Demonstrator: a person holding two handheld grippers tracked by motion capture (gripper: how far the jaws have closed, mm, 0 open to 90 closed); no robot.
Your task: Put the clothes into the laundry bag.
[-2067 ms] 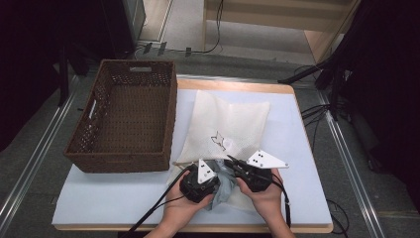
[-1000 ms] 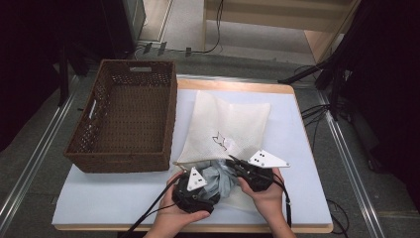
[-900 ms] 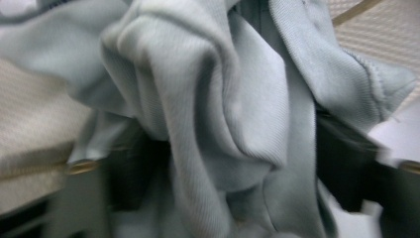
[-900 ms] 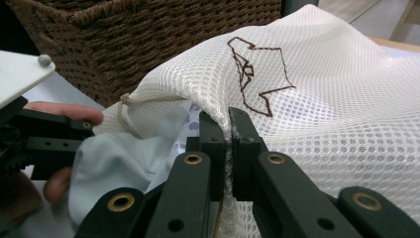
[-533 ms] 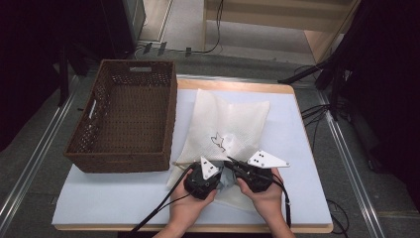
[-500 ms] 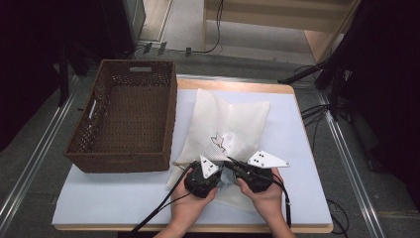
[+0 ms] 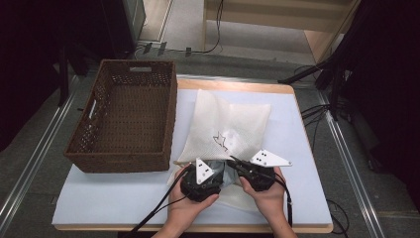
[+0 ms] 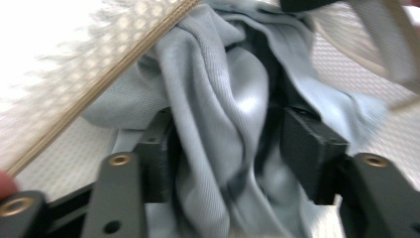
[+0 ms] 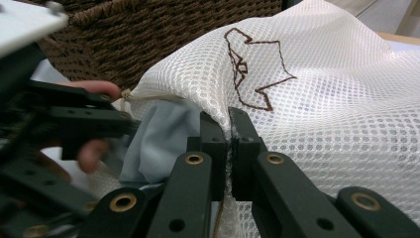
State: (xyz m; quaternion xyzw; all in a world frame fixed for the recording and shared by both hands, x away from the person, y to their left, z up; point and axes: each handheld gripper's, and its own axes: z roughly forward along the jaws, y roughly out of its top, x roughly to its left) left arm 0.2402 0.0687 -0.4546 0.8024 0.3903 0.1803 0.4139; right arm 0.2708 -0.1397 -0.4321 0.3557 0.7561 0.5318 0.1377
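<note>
So on my end the white mesh laundry bag (image 7: 229, 126) lies flat on the counter (image 7: 307, 148), just right of the brown wicker basket (image 7: 124, 119), with its open end toward me at the near edge. My right hand-held gripper (image 9: 229, 130) has its jaws pressed together on the bag's rim, pinching the mesh right below that little brown stitched outline (image 9: 250, 69). In the high view it sits at the bag's near right corner (image 7: 236, 163). The grey cloth (image 8: 218, 114) is bunched up at the bag's mouth, part under the mesh and part hanging out toward me. My left hand-held gripper (image 8: 225, 144) is around a fold of that cloth: the jaws have just been opening up again after a squeeze, and now they stand partly spread with the fabric between them. The left pad is against the cloth, but there's a dark gap by the right pad, so it doesn't look like a real grip. From above, both hands (image 7: 190, 206) are close together at the front edge of the counter, cables trailing off toward me.
</note>
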